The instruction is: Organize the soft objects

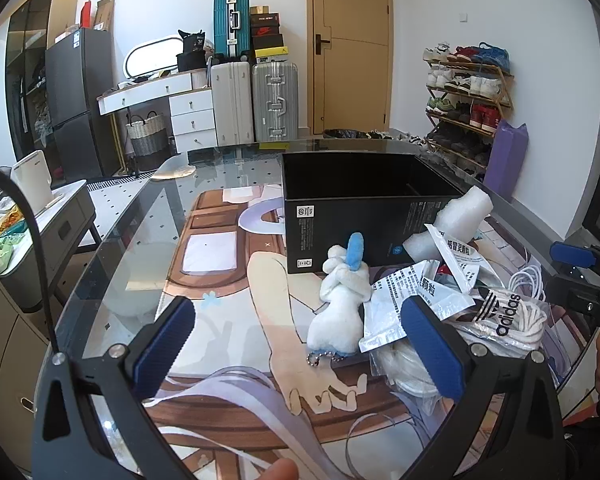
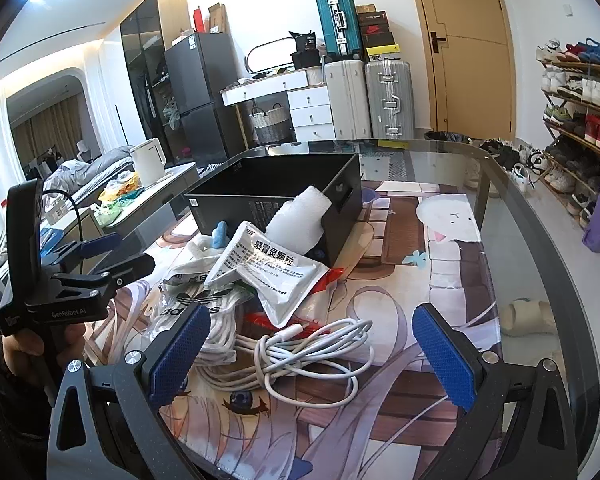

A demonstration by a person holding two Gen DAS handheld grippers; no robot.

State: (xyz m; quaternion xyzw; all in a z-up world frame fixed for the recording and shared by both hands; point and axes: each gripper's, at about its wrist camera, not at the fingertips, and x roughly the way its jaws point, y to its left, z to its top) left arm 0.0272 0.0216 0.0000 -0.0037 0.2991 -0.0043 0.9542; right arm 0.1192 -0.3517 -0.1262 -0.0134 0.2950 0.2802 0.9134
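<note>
A white plush toy (image 1: 342, 304) with a blue tip lies on the printed mat, just ahead of my open, empty left gripper (image 1: 300, 344). An open black box (image 1: 364, 196) stands behind it; it also shows in the right wrist view (image 2: 276, 192). A white foam roll (image 1: 452, 220) leans on the box (image 2: 300, 216). White medicine sachets (image 2: 268, 264), an adidas bag of white rope (image 1: 508, 316) and a coiled white cable (image 2: 308, 352) form a pile. My right gripper (image 2: 312, 352) is open and empty over the cable.
The glass table (image 2: 512, 208) carries a printed anime mat (image 1: 228, 280). The left gripper's body (image 2: 60, 280) shows at the left of the right wrist view. Suitcases, a door and a shoe rack stand beyond the table's far edge.
</note>
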